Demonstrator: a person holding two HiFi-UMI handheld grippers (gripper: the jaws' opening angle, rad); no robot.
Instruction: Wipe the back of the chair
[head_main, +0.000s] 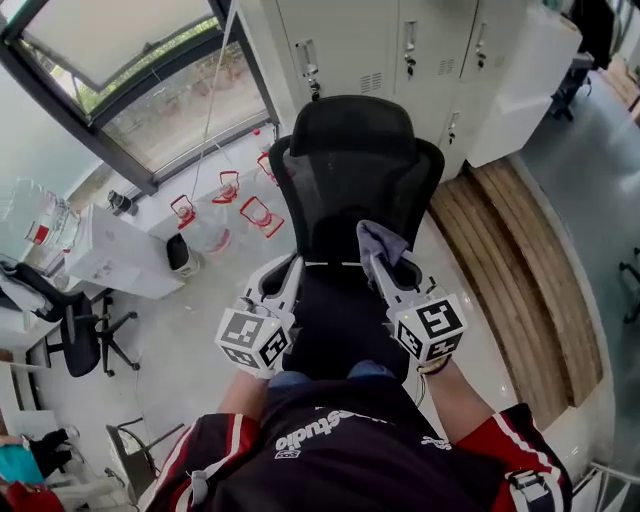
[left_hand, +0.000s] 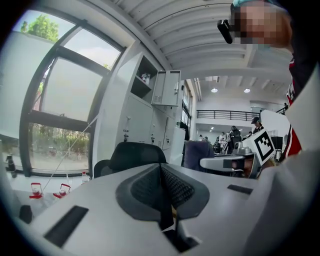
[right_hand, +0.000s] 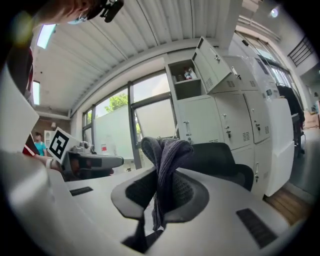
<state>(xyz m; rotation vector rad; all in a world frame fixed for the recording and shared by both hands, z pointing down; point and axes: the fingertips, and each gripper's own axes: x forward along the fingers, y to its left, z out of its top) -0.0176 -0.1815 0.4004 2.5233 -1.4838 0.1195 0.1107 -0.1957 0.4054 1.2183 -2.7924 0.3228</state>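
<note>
A black mesh office chair (head_main: 352, 175) with a headrest stands right in front of me, its back (head_main: 350, 205) facing me. My right gripper (head_main: 385, 266) is shut on a grey-purple cloth (head_main: 380, 241), which bunches up above its jaws by the lower right of the chair back. In the right gripper view the cloth (right_hand: 164, 160) hangs pinched between the pads, with the chair (right_hand: 220, 160) behind it. My left gripper (head_main: 290, 270) is level with the right one at the lower left of the chair back, shut with nothing in it. The left gripper view shows the headrest (left_hand: 136, 152) ahead.
White lockers (head_main: 400, 45) stand behind the chair, a wooden bench (head_main: 520, 280) to the right. Water jugs with red handles (head_main: 225, 200) and a white box (head_main: 120, 255) sit on the floor at left under a window. Another office chair (head_main: 70, 340) is at far left.
</note>
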